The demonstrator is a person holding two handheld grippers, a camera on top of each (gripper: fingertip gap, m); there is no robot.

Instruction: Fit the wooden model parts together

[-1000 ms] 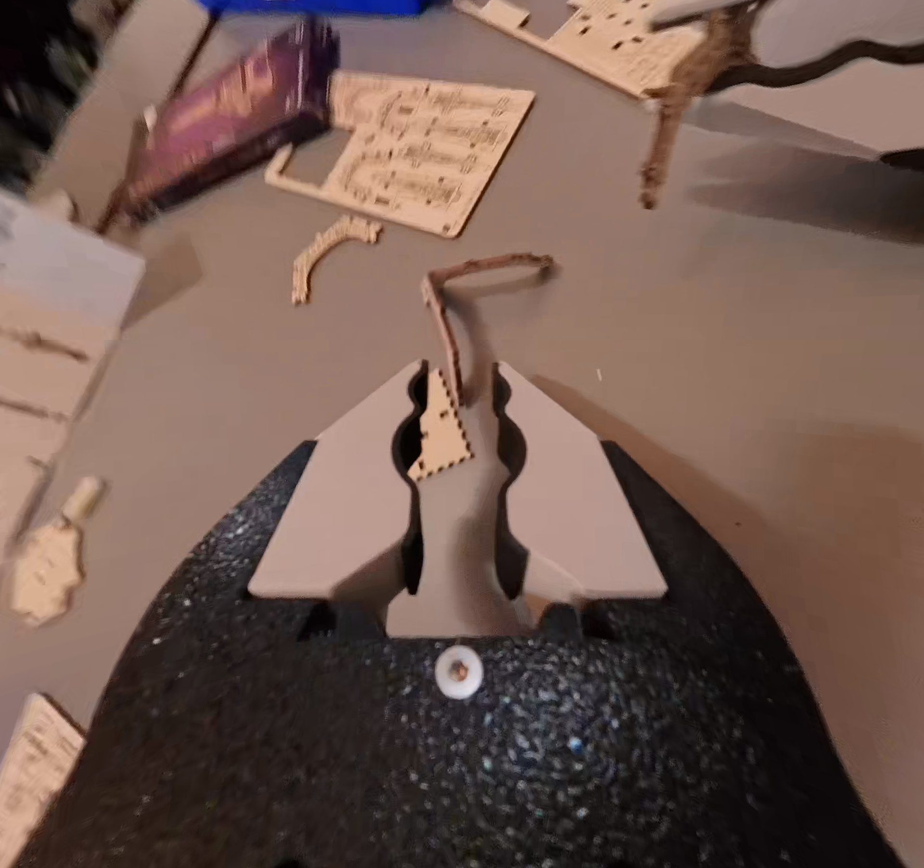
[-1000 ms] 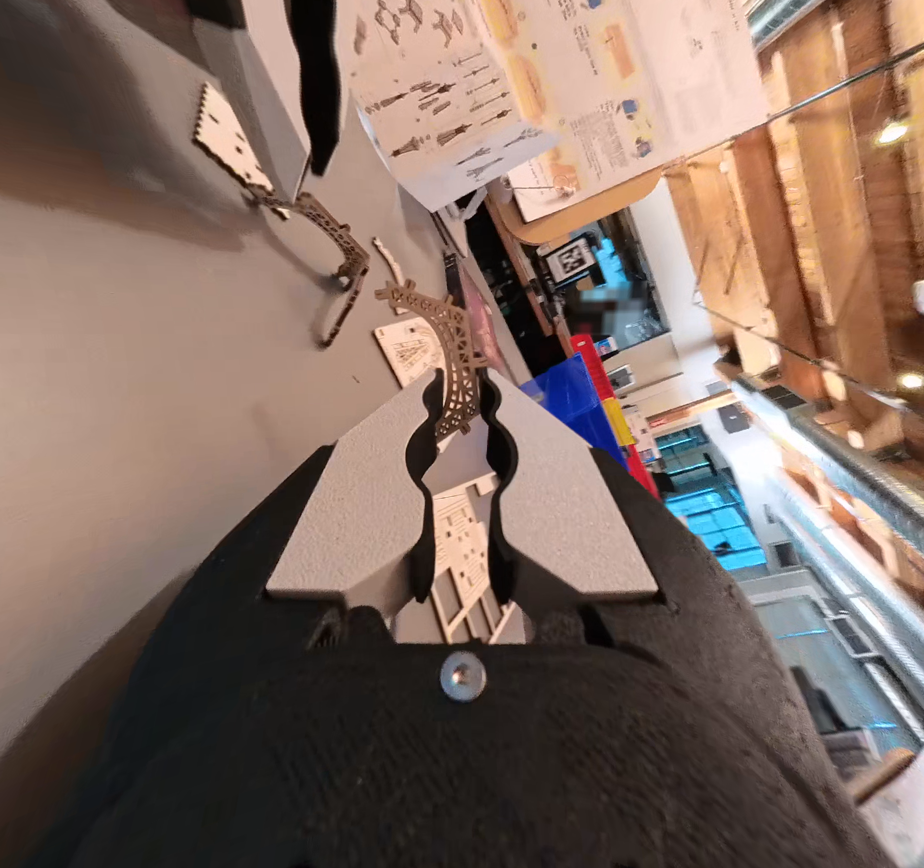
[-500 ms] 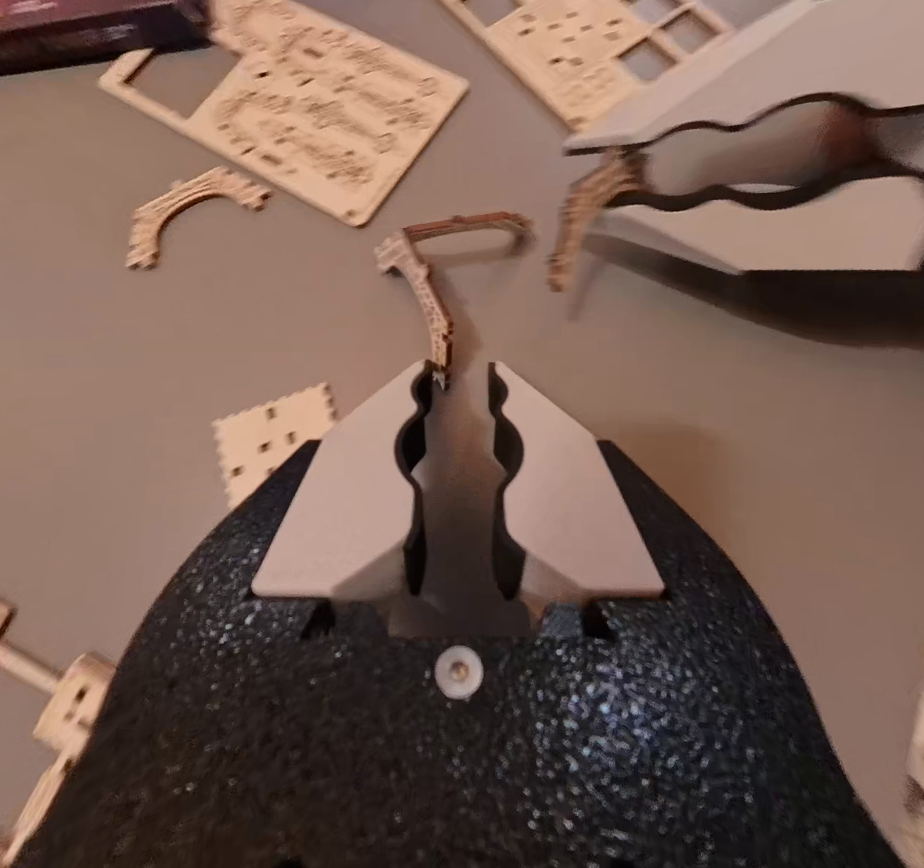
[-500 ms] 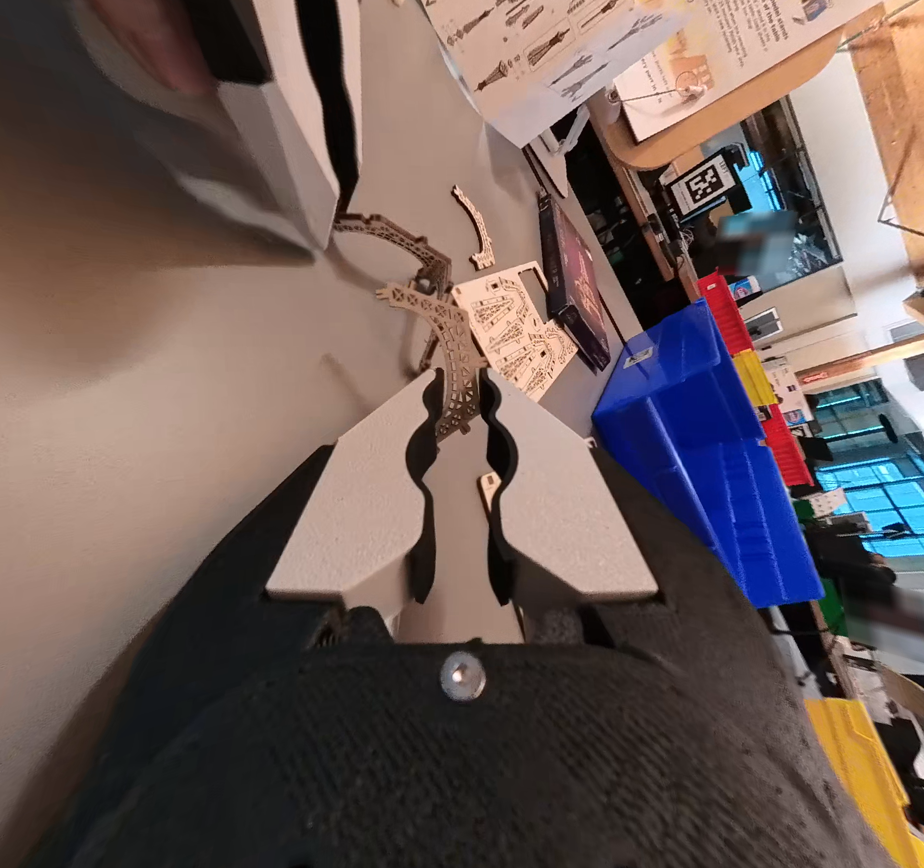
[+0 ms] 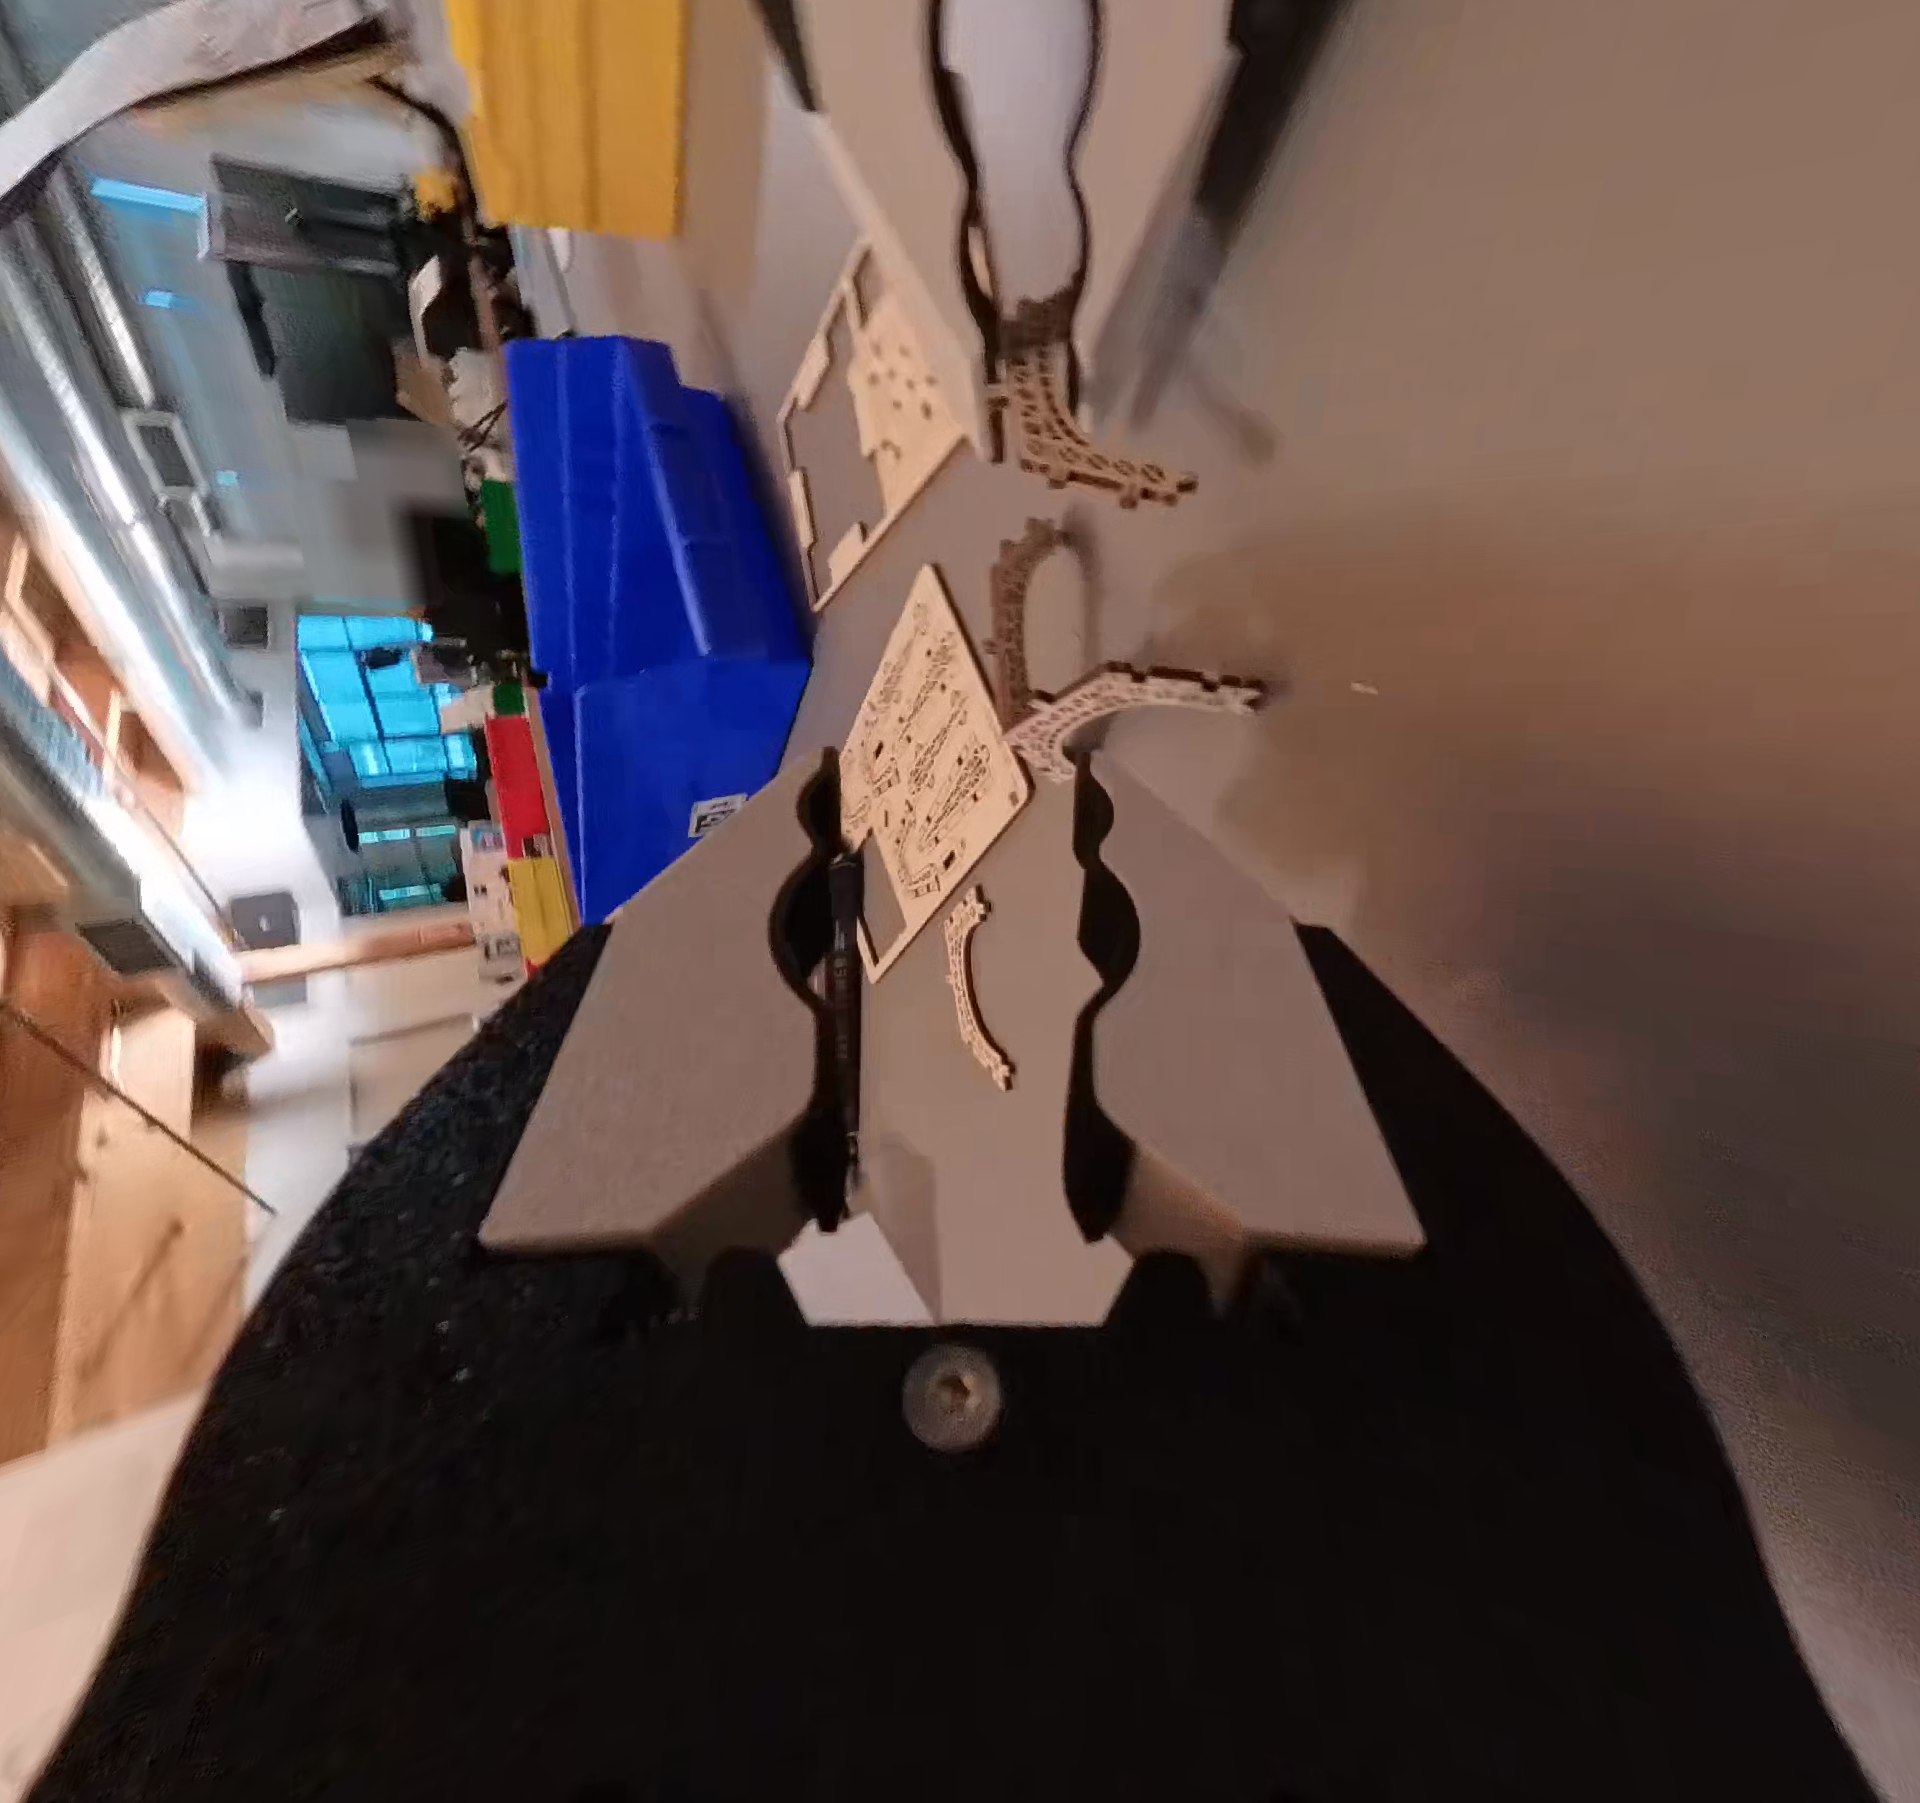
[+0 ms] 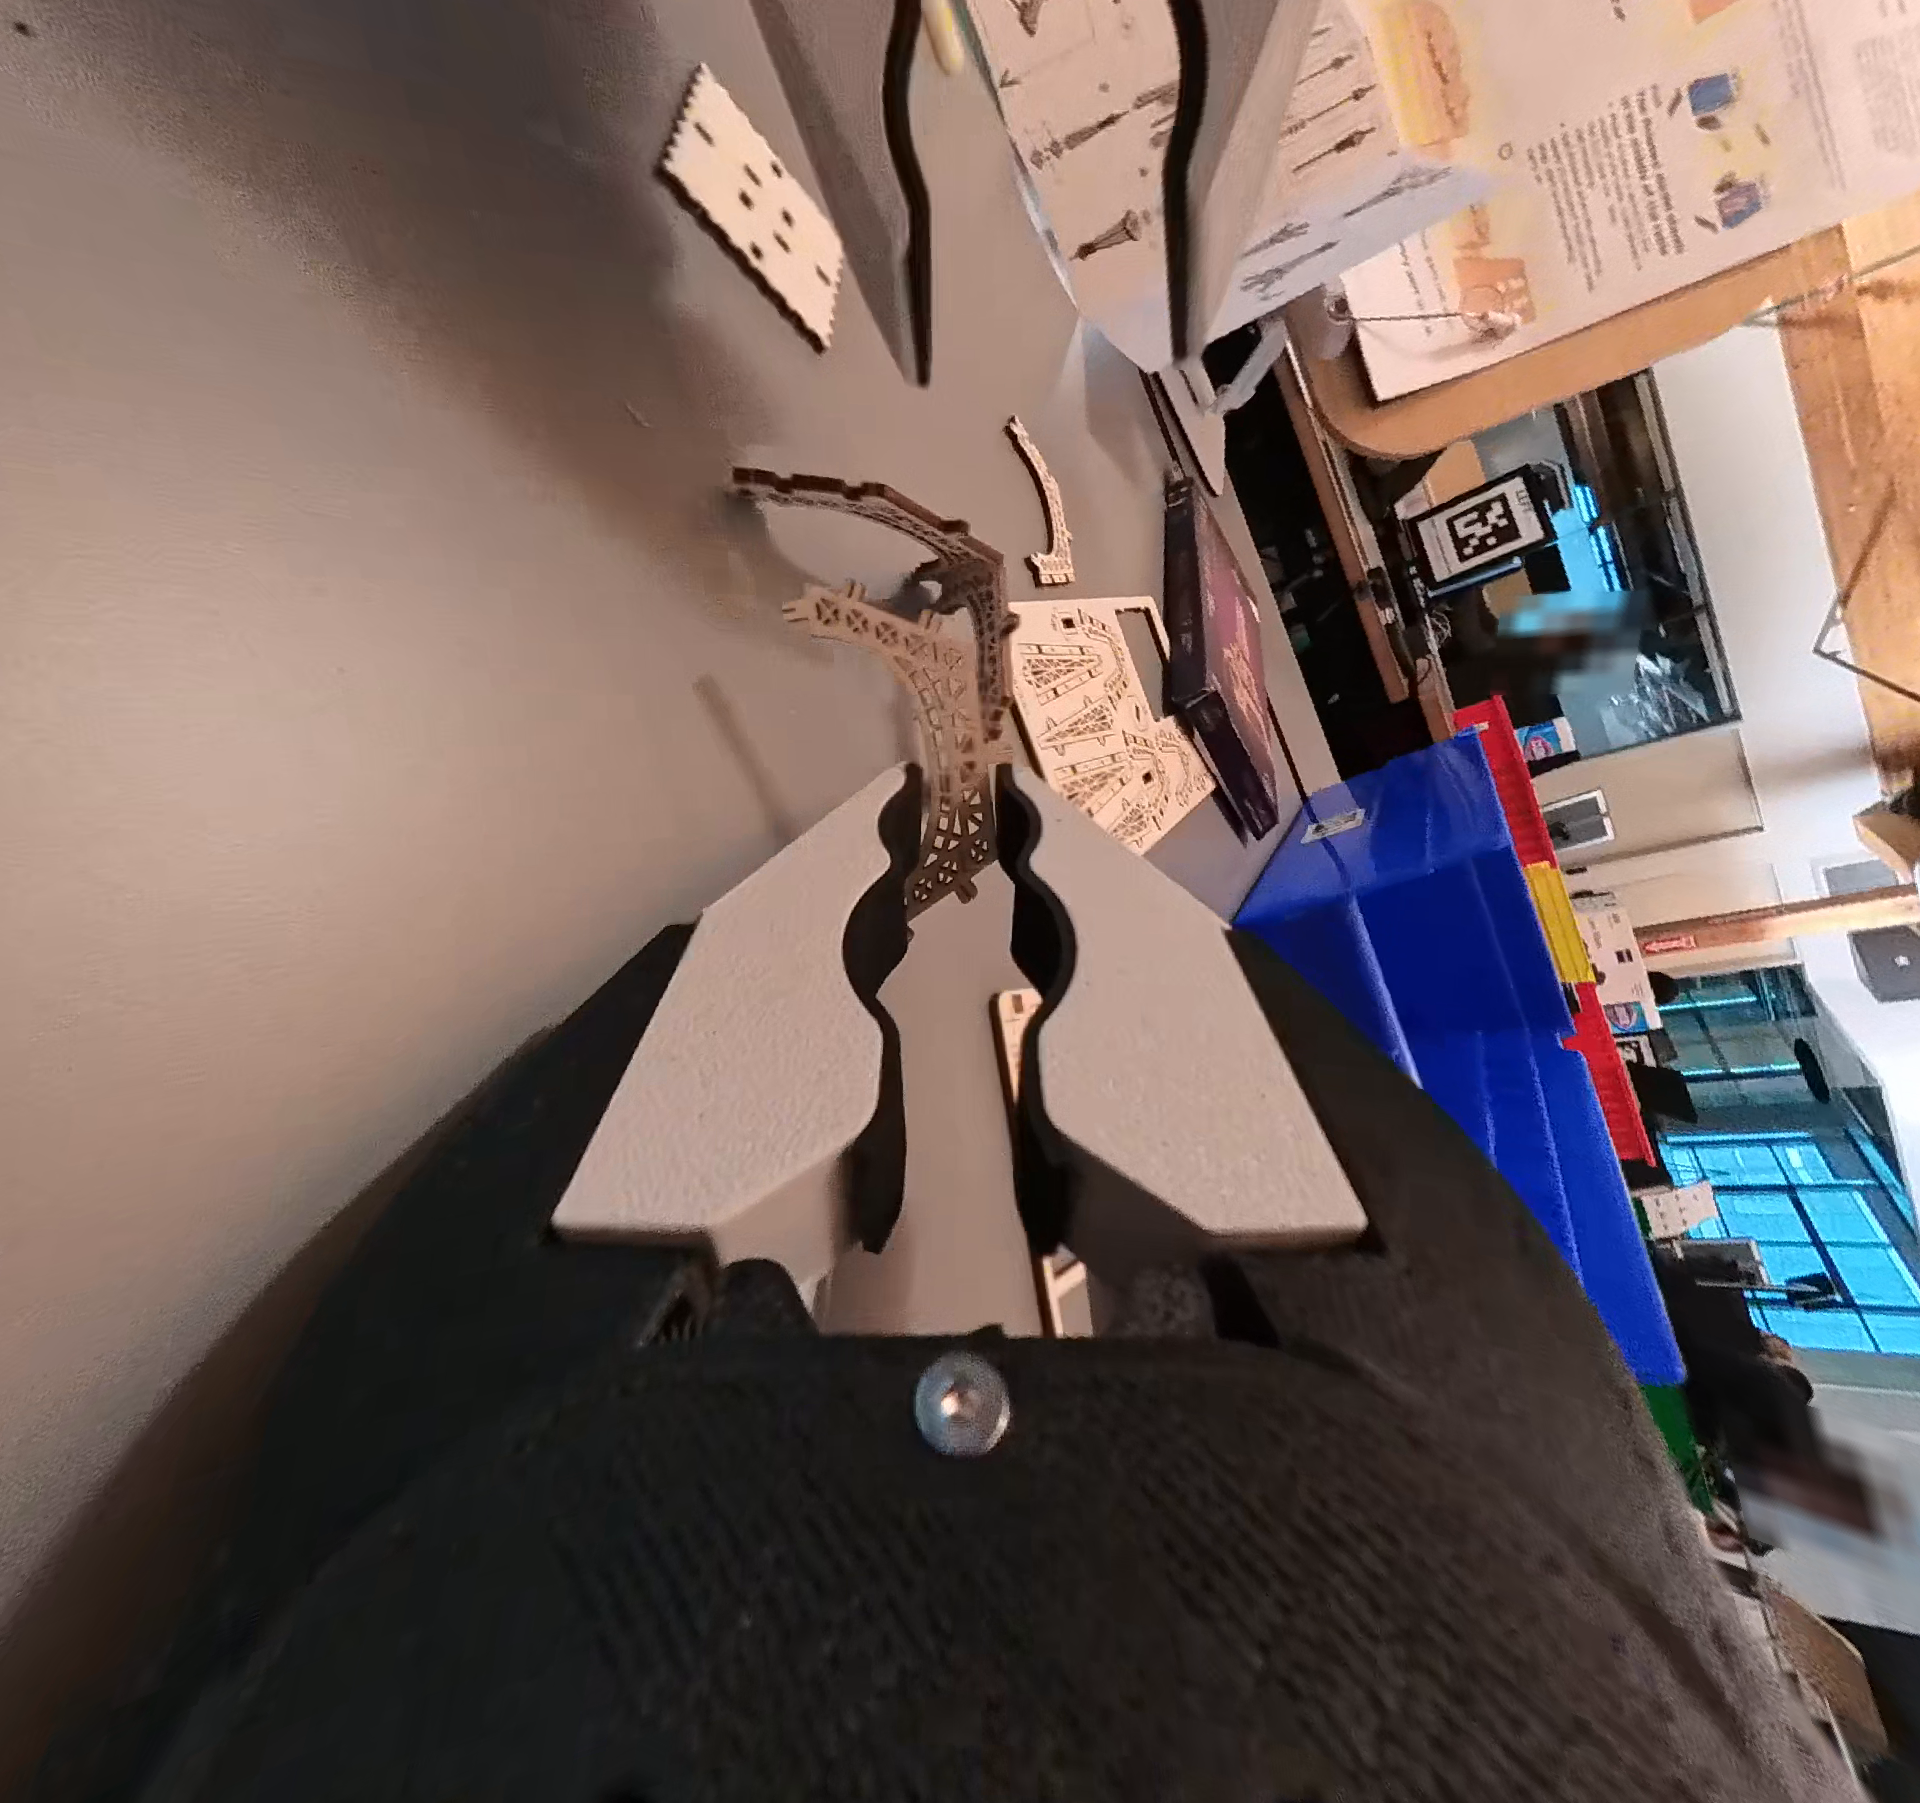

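The right gripper has its fingers clamped on a curved lattice leg of the wooden model; the narrow end of the leg sits between the fingertips and the wide foot points away, above the grey counter. Just behind this leg, a second leg, darker, stands on the counter, arched, with its foot touching the surface. In the right wrist view the two legs overlap near their middle; I cannot tell if they touch.

The left gripper has its fingers wide apart and holds nothing. In the left wrist view the second leg is just in front of its fingertips, close to the right fingertip. From the other camera, the left gripper hangs above the second leg, fingers apart.

On the counter lie a flat square plate with small slots, a thin curved part, a cut-out sheet and a dark purple box beside the sheet. A second sheet with empty windows lies farther off. Blue bins stand at the edge of the counter, and instruction papers are behind the left gripper.
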